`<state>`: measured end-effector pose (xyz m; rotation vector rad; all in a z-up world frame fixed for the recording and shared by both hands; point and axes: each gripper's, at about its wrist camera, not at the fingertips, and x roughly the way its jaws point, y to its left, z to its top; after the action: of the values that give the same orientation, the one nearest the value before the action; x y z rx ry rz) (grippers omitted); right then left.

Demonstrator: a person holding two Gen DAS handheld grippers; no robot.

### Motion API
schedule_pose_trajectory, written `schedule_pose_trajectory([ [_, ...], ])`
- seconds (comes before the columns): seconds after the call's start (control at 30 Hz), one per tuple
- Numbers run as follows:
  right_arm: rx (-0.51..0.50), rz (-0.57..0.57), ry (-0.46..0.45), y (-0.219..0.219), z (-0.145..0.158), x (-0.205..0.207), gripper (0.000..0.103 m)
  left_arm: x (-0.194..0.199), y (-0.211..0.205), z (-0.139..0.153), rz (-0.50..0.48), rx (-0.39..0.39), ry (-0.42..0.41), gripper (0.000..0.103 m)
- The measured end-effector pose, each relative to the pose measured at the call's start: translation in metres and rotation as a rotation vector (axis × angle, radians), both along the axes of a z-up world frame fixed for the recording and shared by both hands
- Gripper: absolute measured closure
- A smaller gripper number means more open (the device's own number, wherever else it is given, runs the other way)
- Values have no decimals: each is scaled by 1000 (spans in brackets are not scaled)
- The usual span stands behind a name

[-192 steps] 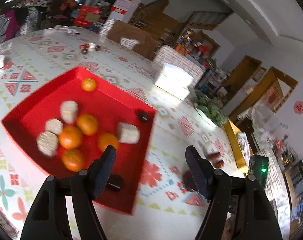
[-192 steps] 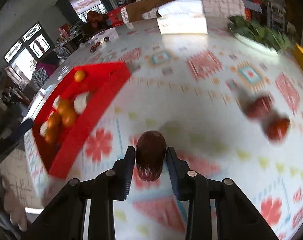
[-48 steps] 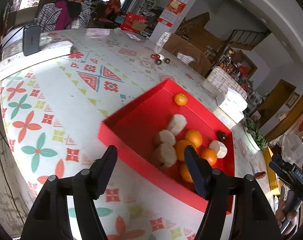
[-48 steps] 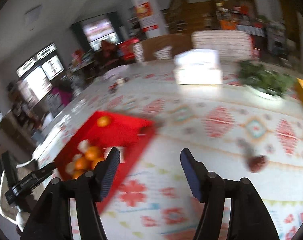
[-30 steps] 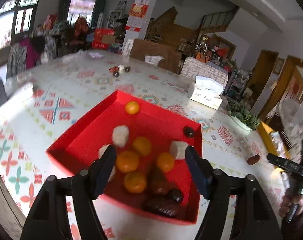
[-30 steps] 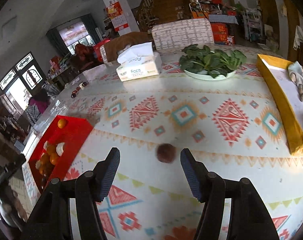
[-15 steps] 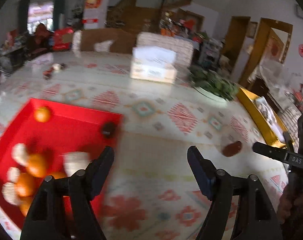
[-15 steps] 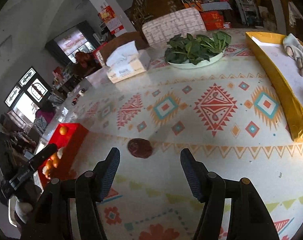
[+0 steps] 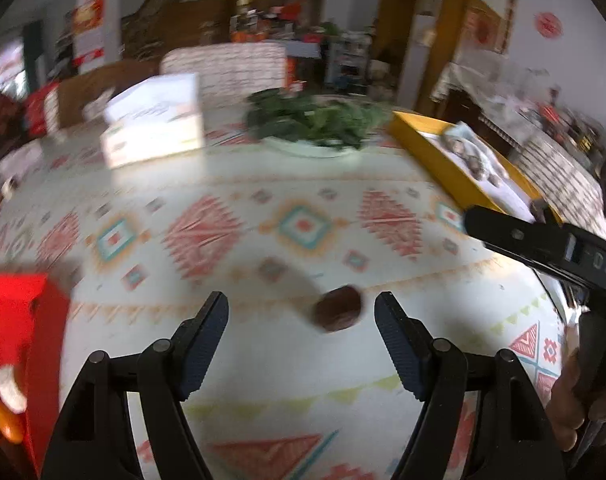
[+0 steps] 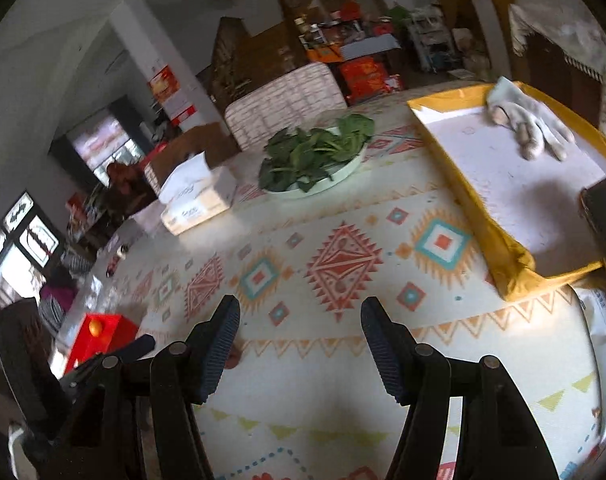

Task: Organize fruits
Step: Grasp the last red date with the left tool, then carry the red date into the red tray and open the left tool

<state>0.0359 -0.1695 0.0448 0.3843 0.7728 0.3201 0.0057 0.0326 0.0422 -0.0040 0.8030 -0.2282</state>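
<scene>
A dark red-brown fruit lies on the patterned tablecloth, just ahead of my open, empty left gripper and closer to its right finger. The red tray with oranges and pale pieces sits at the left edge of the left wrist view and shows small in the right wrist view. My right gripper is open and empty above the cloth; the fruit is mostly hidden behind its left finger. The right gripper's body shows at the right of the left wrist view.
A plate of green leaves and a tissue box stand at the table's far side. A yellow tray with a white sheet and a glove lies at the right. Chairs stand behind the table.
My left gripper has swung right, away from the red tray, and closed in on the dark fruit. My right gripper has moved right, so the fruit slid behind its left finger.
</scene>
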Motion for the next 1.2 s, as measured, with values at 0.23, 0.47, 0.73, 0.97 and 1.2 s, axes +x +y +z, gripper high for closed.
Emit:
schedule_pose_trajectory([
  [0.23, -23, -1, -20, 3, 4, -2, 35, 13, -26, -20, 0, 107, 43, 56],
  [0.47, -63, 20, -48, 10, 5, -7, 35, 1, -13, -14, 67, 52, 53, 77],
  [0.73, -139, 50, -71, 28, 0, -11, 35, -68, 58, 41, 181, -55, -59, 77],
  [0.97, -131, 96, -55, 42, -6, -17, 35, -135, 183, 69, 490, -93, -144, 77],
  [1.2, -258, 201, -114, 85, -9, -37, 35, -146, 235, 43, 608, -174, -90, 77],
])
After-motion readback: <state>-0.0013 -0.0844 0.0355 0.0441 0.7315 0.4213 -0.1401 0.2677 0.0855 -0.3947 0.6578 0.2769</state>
